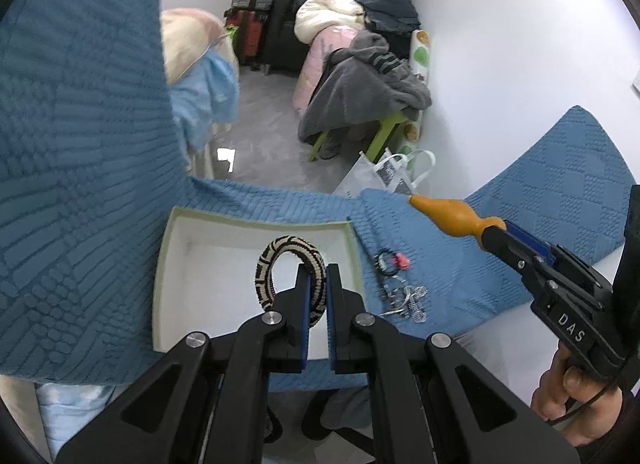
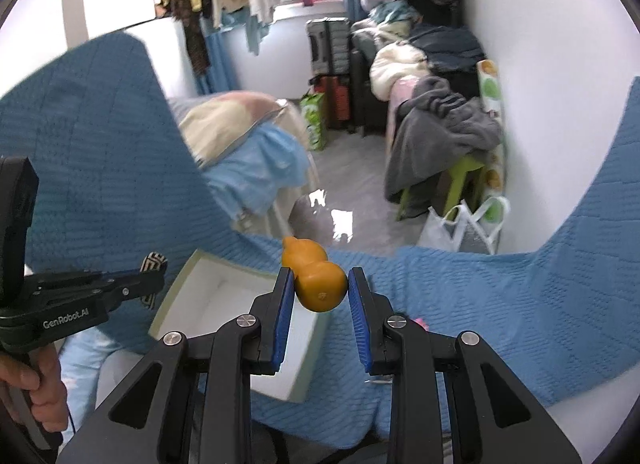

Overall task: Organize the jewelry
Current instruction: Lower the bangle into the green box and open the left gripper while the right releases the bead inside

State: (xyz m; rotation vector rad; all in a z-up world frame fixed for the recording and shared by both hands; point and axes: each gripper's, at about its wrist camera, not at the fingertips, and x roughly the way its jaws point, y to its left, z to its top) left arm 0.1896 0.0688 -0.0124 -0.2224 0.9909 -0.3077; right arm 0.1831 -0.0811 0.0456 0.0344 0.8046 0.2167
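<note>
Blue quilted cloth (image 1: 80, 184) under white box (image 1: 176, 264); left gripper (image 1: 318, 292) pinching woven bangle (image 1: 280, 260), right gripper (image 2: 318, 292) pinching orange gourd (image 2: 316, 284).

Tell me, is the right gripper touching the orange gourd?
Touching. In the right wrist view the right gripper has both blue pads pressed against the sides of the orange gourd, with no gap showing.
</note>
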